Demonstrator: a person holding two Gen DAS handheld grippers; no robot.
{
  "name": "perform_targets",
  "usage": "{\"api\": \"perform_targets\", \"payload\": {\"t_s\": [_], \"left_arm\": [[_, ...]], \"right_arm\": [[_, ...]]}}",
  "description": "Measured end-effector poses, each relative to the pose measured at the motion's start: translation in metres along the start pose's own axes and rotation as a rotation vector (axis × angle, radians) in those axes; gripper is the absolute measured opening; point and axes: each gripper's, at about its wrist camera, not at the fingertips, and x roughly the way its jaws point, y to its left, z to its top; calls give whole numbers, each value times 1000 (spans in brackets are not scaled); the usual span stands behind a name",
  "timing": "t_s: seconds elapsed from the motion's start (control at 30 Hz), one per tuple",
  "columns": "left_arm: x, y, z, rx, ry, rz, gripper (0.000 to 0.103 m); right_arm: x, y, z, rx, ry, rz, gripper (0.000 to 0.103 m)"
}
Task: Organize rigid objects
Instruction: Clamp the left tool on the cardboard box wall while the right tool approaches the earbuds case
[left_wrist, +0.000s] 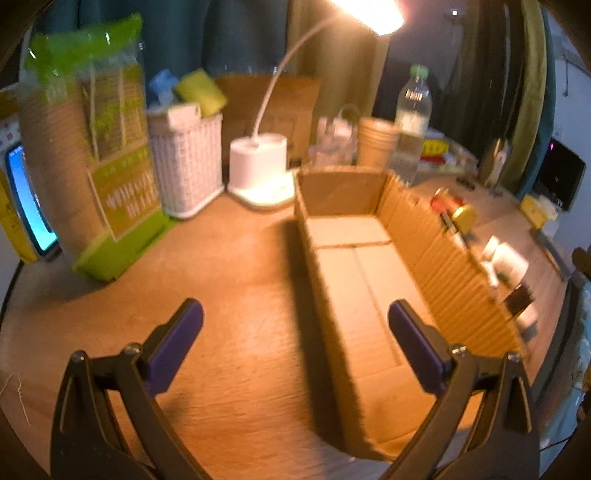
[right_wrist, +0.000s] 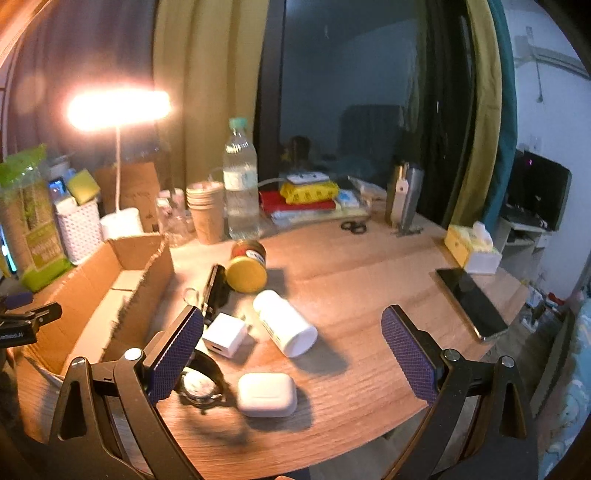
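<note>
An open cardboard box (left_wrist: 354, 258) (right_wrist: 110, 295) lies on the wooden table with nothing inside. My left gripper (left_wrist: 295, 321) hangs open over its near left wall, holding nothing. To the right of the box lie a yellow-lidded jar (right_wrist: 246, 267) on its side, a white pill bottle (right_wrist: 284, 323), a white charger cube (right_wrist: 224, 334), a white earbud case (right_wrist: 266, 394), a wristwatch (right_wrist: 201, 386) and a dark slim object (right_wrist: 214, 291). My right gripper (right_wrist: 291, 343) stands open above the earbud case and pill bottle, empty.
A lit desk lamp (right_wrist: 120, 218), white basket (left_wrist: 186, 162), green cup package (left_wrist: 96, 147), paper cups (right_wrist: 205, 210) and water bottle (right_wrist: 240, 181) line the back. A phone (right_wrist: 471, 302) and tissue box (right_wrist: 471, 249) sit at the right edge.
</note>
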Motion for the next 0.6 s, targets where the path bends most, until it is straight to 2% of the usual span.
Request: {"api": "perform_targets", "payload": {"t_s": [0.03,0.1,0.23,0.37,0.43,0.47,0.6], "left_arm": [[7,1,-1,6,21,-4,100],[18,2,-2,14,61,-9,88],[34,1,-2,20,124,-41,81],[47,-10,-2,52,176,-68,55],[52,-13,0,43,194,-90,47],[53,-16,2,55,194,-90,36],[61,-22,10,64,211,-106,27]], "right_arm": [[2,-1,-2,2,8,3,99],[7,-2,-5,1,22,11,99],[13,-3,-11,-9,42,21,99],[20,-14,-15,8,68,-3,99],[25,-22,-16,28,82,-22,99],[28,-26,-17,36,89,-32,99],[40,-36,-24,52,125,-55,99]]}}
